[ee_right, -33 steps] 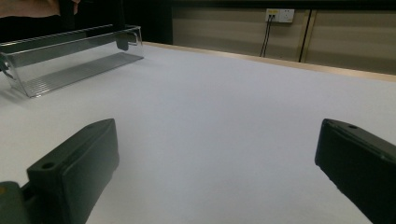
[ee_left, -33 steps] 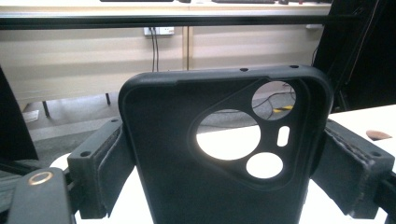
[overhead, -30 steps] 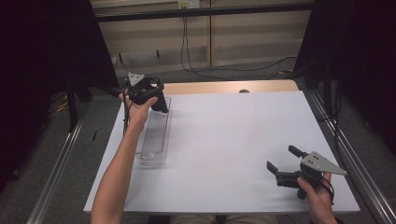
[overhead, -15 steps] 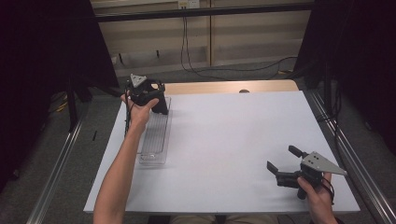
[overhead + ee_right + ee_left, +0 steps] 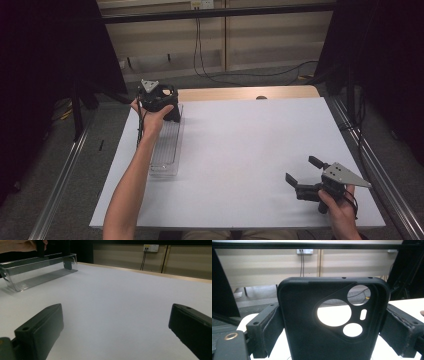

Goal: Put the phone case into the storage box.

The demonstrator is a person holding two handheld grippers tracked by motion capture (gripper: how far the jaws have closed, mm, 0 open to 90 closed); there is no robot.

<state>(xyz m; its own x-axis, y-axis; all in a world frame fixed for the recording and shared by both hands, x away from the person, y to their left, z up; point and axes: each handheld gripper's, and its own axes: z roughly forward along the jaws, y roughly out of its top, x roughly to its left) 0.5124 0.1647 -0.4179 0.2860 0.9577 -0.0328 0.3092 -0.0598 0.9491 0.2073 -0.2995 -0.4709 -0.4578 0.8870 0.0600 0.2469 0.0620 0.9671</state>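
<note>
A black phone case [image 5: 332, 322] with round camera cut-outs stands upright between my left gripper's jaws, which are shut on its two sides. In the high view that left gripper [image 5: 167, 107] is held over the far end of a clear plastic tray [image 5: 166, 150] at the table's left. The tray [image 5: 37, 271] also appears at the upper left of the right gripper view. My right gripper [image 5: 302, 172] hovers low over the white table [image 5: 250, 140] near its front right corner. Its jaws are spread wide and hold nothing.
A tan wooden strip [image 5: 245, 93] runs along the table's far edge. Metal rails [image 5: 60, 185] flank both sides of the table. Cables [image 5: 235, 74] hang and lie behind it, below a wall socket [image 5: 202, 4].
The left gripper with the phone case has shifted slightly over the tray's far end. The right gripper has stayed where it was.
</note>
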